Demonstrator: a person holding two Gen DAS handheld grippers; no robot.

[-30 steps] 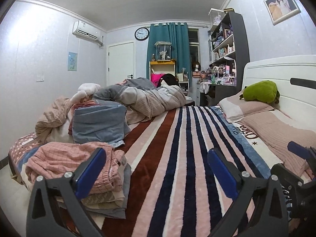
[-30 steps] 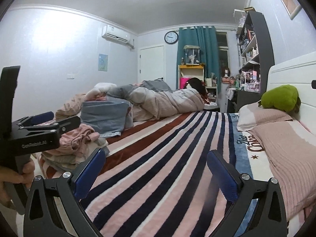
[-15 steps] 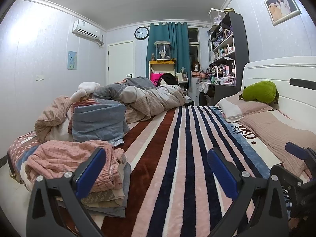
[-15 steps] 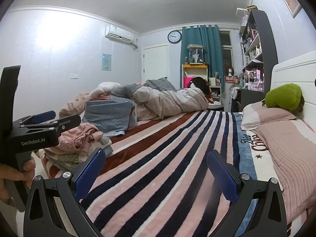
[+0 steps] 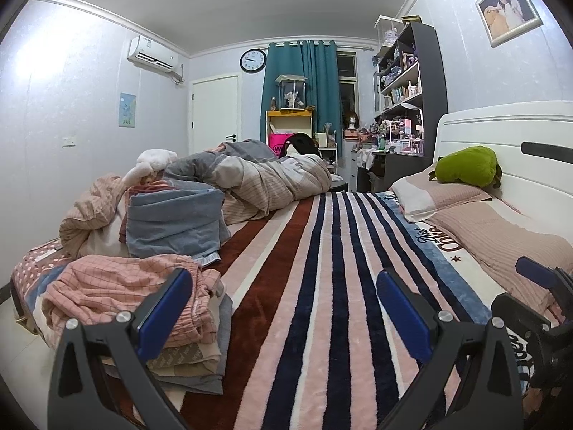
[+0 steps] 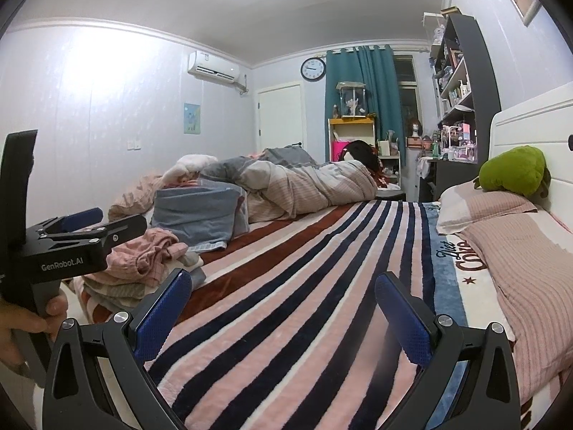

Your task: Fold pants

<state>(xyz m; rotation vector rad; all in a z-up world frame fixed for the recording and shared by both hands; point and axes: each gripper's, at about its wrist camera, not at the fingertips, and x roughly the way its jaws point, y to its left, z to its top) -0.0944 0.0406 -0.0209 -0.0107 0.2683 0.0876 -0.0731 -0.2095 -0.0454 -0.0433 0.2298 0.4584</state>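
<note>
1. Two blue-padded fingers [image 5: 164, 308] low in the left wrist view, spread wide with nothing between them; left gripper [image 5: 284, 308] held above the striped blanket [image 5: 315, 286].
2. Lower left of that frame: pink checked pants [image 5: 118, 286], crumpled on top of a stack of folded clothes [image 5: 189, 362], partly covered by the left finger; stack's lower edge hidden behind the gripper frame.
3. Behind the stack, toward the middle left: folded blue-grey garment [image 5: 172, 222], then a heaped duvet [image 5: 258, 179] running across the far end of the bed.
4. Right edge: green plush toy [image 5: 465, 166] on a pink pillow [image 5: 440, 197] against the white headboard [image 5: 501, 125]; right gripper cut off at the lower right corner, only dark body and one blue tip in view.
5. Right wrist view: right gripper [image 6: 283, 308] likewise wide apart and empty, over the same blanket [image 6: 304, 286].
6. Left side of this frame: left gripper [image 6: 80, 216] seen side-on, black body marked "GenRobot.AI", held by a hand [image 6: 21, 322] cut off at the frame edge; finger gap impossible to judge from this angle.
7. Pink checked pants [image 6: 143, 254] just behind that gripper, partly blocked by it, still on the stack [image 6: 118, 290].
8. Shelf contents at upper right too small to make out.
</note>
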